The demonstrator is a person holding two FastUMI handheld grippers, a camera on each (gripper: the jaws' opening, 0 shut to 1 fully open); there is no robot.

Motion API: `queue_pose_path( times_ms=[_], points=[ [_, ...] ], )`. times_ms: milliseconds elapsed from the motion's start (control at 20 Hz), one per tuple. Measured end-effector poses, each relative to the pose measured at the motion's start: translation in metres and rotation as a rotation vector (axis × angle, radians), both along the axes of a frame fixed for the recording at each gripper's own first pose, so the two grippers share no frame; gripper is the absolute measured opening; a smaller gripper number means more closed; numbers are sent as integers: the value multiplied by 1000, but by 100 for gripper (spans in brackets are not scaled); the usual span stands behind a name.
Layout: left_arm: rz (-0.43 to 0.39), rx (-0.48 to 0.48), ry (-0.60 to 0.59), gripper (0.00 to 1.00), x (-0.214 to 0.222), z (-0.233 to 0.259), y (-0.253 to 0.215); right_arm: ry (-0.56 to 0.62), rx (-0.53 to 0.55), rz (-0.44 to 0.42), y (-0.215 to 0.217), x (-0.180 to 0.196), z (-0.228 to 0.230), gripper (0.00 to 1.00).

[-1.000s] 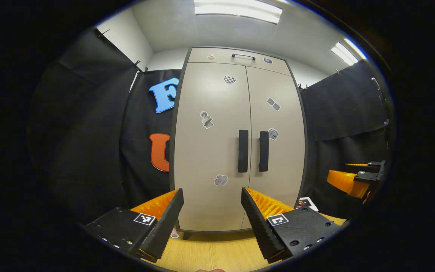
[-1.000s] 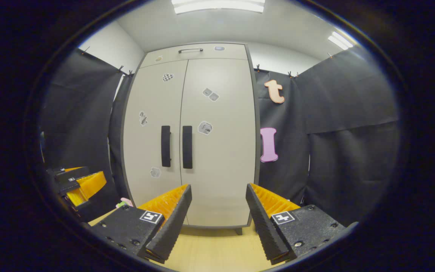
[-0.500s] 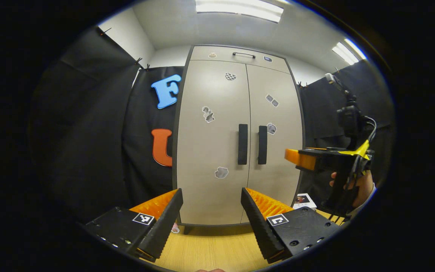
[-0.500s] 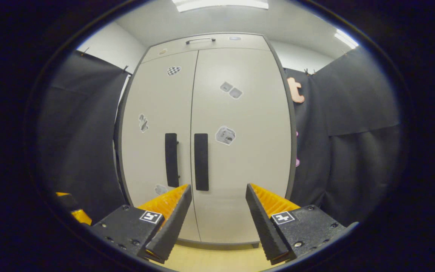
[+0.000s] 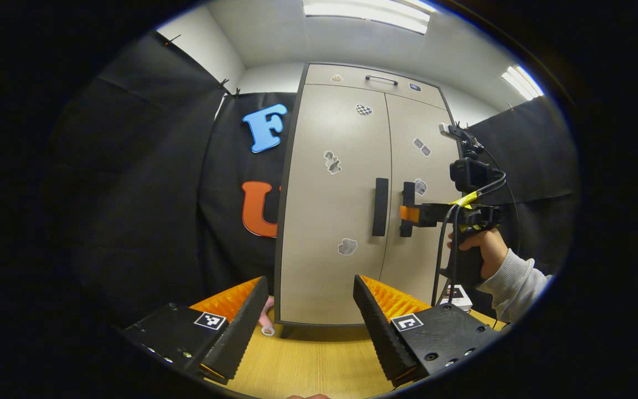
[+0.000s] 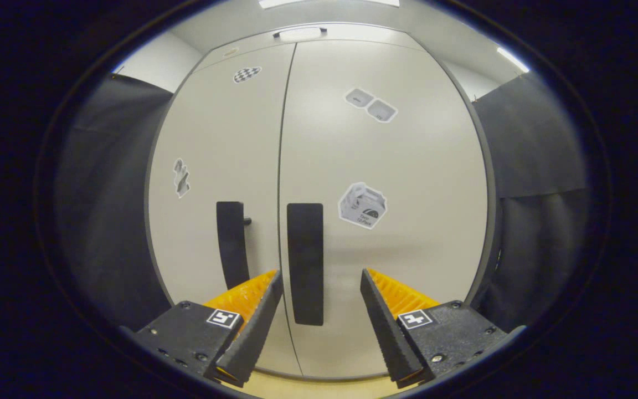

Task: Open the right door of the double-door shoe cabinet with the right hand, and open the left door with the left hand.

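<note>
Closer now than a moment ago, the right gripper [image 6: 319, 310] hovers with fingers spread around the right door's handle [image 6: 305, 260], ready to grasp it, while the left gripper [image 5: 310, 321] waits unclenched.

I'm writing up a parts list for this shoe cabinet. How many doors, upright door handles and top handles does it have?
Doors: 2 (left door, right door)
Upright door handles: 2 (left handle, right handle)
Top handles: 1 (top handle)
Total: 5
</note>
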State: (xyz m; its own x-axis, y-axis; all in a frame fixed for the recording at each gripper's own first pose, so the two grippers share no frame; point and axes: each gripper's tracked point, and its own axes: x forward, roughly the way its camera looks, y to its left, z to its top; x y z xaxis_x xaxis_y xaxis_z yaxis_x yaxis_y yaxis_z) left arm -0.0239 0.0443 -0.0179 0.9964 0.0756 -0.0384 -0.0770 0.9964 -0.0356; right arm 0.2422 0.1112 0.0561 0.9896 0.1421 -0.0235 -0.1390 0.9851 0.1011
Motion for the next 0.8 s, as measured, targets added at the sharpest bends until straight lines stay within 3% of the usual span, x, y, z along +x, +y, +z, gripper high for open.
queue_pose_path(
  times_ms=[550, 700, 800],
  points=[
    [43, -6, 27, 93, 1, -8, 15, 16, -25, -66, -1, 24, 0, 86],
    [38, -6, 28, 92, 3, -9, 17, 16, -36, -73, -3, 22, 0, 78],
    [33, -5, 26, 92, 3, -9, 17, 22, -12, -28, 7, 23, -2, 76]
  ],
)
